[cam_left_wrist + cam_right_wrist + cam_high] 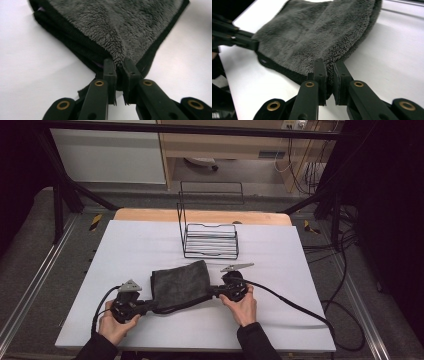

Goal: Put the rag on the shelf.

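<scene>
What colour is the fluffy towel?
Dark grey towel with black edging, clearest in the left gripper view.

Beyond my tongs I see the white table (280, 260) on a wooden board (150, 215), with a black wire rack (210, 240) standing farther out. Past that sits a pale wooden cabinet (220, 145) beside a white panel (107, 155). Grey floor (30, 250), metal rails (30, 290) and black cables (345, 270) flank both sides.
</scene>
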Demonstrator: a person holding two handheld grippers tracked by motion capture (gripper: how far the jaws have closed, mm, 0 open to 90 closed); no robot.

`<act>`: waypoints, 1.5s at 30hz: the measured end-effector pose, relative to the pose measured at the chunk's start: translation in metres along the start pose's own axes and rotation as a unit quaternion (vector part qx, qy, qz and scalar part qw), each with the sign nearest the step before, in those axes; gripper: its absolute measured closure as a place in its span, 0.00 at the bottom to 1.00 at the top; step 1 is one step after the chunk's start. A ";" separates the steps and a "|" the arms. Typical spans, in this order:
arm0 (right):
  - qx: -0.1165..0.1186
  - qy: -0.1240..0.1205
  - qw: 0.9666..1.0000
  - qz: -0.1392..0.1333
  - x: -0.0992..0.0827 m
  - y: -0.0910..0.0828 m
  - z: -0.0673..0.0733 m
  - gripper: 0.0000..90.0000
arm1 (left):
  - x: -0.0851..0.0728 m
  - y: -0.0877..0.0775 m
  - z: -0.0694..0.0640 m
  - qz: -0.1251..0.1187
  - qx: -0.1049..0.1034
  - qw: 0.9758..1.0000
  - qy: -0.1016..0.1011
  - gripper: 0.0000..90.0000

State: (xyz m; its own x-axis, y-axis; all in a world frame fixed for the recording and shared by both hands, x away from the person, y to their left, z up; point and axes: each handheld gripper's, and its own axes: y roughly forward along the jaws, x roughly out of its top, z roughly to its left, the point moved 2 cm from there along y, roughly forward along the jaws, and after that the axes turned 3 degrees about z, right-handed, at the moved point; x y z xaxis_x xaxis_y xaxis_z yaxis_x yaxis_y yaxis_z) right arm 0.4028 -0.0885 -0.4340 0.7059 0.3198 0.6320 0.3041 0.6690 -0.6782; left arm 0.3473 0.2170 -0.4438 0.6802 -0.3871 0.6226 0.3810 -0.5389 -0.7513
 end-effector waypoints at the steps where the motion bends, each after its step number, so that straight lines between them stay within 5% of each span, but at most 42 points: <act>1: -0.005 -0.001 1.000 0.004 0.000 -0.002 -0.002 0.93 | 0.000 0.001 -0.006 0.001 -0.001 1.000 0.001 0.92; 7: -0.015 0.008 1.000 0.022 -0.003 -0.007 -0.015 0.92 | -0.001 0.009 -0.024 -0.003 -0.004 1.000 0.019 0.89; 9: -0.038 -0.015 0.999 0.026 -0.005 -0.001 -0.019 0.92 | 0.000 0.008 -0.023 -0.003 -0.005 1.000 0.023 0.78; 13: -0.057 -0.039 0.997 0.026 -0.006 0.003 -0.022 0.92 | 0.008 -0.004 -0.010 -0.009 0.018 0.999 0.038 0.60; 16: -0.063 -0.052 0.996 0.024 -0.004 0.004 -0.025 0.91 | 0.023 -0.016 0.013 -0.030 0.050 0.998 0.023 0.54; 22: -0.078 -0.074 0.994 0.023 -0.002 0.009 -0.032 0.88 | 0.046 -0.012 0.034 -0.026 0.067 0.997 0.030 0.37; 25: -0.086 -0.083 0.993 0.017 -0.003 0.009 -0.032 0.86 | 0.059 0.002 0.044 -0.009 0.081 0.996 0.034 0.39; 26: -0.104 -0.095 0.990 0.005 -0.003 0.008 -0.030 0.74 | 0.062 0.007 0.048 -0.002 0.085 0.996 0.037 0.43; 27: -0.104 -0.095 0.990 0.005 -0.003 0.008 -0.030 0.74 | 0.065 0.013 0.051 0.003 0.087 0.995 0.039 0.43; 29: -0.103 -0.107 0.989 -0.014 -0.004 0.002 -0.025 0.65 | 0.066 0.022 0.058 0.012 0.071 0.997 0.029 0.50; 34: -0.048 -0.105 0.991 -0.061 -0.002 -0.016 -0.003 0.37 | 0.066 0.037 0.066 0.025 0.034 0.999 0.027 0.64; 39: -0.044 -0.120 0.990 -0.060 -0.006 -0.017 0.011 0.30 | 0.064 0.040 0.065 0.039 0.032 0.998 0.024 0.68; 42: -0.027 -0.125 0.990 -0.057 -0.009 -0.010 0.023 0.29 | 0.063 0.039 0.059 0.042 0.030 0.998 0.030 0.81; 45: -0.024 -0.143 0.989 -0.032 -0.012 0.003 0.036 0.29 | 0.062 0.039 0.052 0.044 0.051 0.997 0.040 0.90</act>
State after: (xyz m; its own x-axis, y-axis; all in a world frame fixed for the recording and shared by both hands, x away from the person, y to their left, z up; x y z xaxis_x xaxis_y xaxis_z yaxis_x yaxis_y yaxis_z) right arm 0.3722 -0.0665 -0.4300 0.4764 0.4584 0.7503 0.3784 0.6634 -0.6456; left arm 0.4375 0.2109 -0.4458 0.6631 -0.4908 0.5652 0.3856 -0.4232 -0.8199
